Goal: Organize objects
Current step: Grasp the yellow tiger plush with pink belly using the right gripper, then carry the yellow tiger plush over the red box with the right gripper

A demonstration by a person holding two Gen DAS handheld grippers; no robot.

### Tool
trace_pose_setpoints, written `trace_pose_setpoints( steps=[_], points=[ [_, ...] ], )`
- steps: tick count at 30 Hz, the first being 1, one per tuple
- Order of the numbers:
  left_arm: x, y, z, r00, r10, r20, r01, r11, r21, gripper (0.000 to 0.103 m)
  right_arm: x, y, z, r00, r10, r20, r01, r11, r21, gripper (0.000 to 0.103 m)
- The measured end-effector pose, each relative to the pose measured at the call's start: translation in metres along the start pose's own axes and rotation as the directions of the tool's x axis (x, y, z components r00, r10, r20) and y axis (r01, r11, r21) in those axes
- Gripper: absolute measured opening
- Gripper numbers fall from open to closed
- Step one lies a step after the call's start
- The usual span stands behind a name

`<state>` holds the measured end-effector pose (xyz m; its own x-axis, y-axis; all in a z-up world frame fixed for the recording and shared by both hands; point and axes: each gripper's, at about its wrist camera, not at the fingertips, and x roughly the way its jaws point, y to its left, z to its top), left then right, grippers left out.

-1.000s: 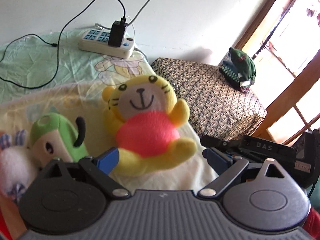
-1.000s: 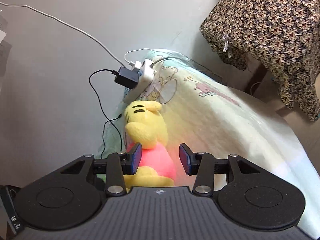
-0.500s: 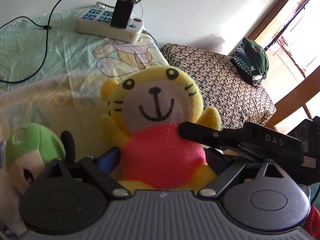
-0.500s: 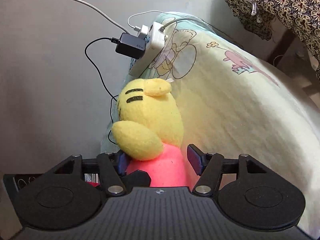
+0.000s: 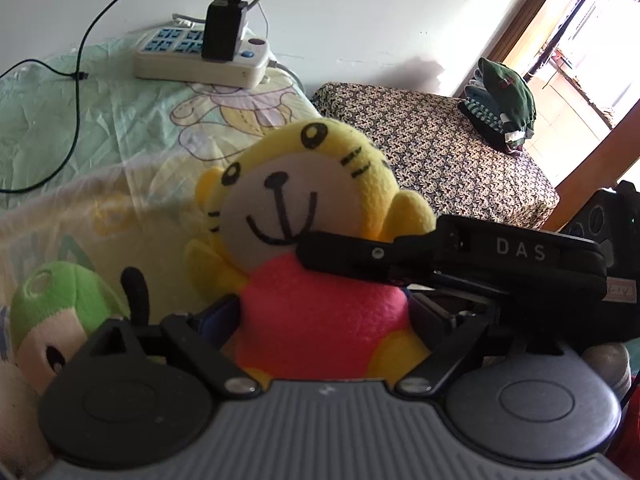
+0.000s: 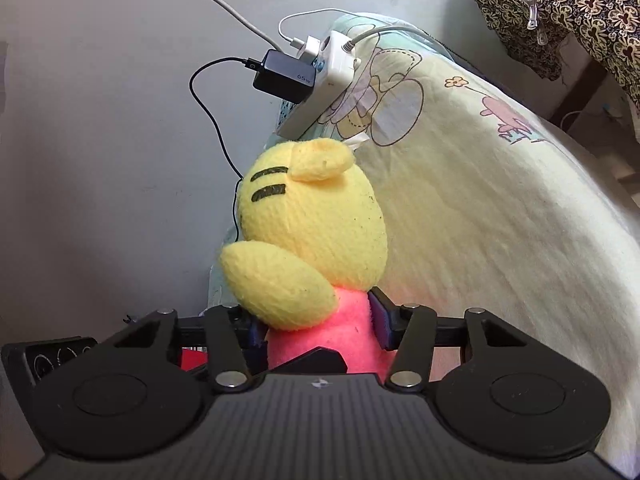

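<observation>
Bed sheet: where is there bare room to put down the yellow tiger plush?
Free: the pale sheet on the plush's far side from the wall, below the power strip. Crowded: beside the green plush and the black cable. Both tongs flank the yellow tiger plush.

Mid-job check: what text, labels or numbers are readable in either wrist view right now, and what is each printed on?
"DAS": white letters on the black body of the right gripper, seen in the left wrist view.
"65w": on the black charger plugged into the power strip, right wrist view.
White sticker on the right gripper: handwritten marks, too blurred to read.
Yellow tiger plush: no text.
</observation>
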<state>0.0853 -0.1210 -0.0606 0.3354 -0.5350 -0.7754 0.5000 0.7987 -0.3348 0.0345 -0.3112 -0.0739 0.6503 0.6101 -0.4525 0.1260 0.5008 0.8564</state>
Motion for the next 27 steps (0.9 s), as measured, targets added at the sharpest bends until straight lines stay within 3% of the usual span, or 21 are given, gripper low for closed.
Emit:
trace_pose_setpoints(
  steps=[13,19,27],
  points=[
    [-0.078,-0.028,-0.032,0.990,-0.072,0.119,0.066,0.996,0.058,0.085,-0.049,0.069,-0.054,0.996,0.014,0.093,-0.001,0.990,-0.144,0.054],
    [-0.129,-0.016,-0.057,0.980,-0.043,0.193,0.024,0.995,0.096,0.085,-0.036,0.114,-0.095,0.994,0.052,0.095,-0.031,0.977,-0.210,0.054],
    [-0.208,0.040,-0.092,0.960,0.022,0.278,-0.044,0.996,0.073,0.085,0.014,0.181,-0.156,0.993,0.114,0.041,-0.098,0.954,-0.282,0.054]
  ],
)
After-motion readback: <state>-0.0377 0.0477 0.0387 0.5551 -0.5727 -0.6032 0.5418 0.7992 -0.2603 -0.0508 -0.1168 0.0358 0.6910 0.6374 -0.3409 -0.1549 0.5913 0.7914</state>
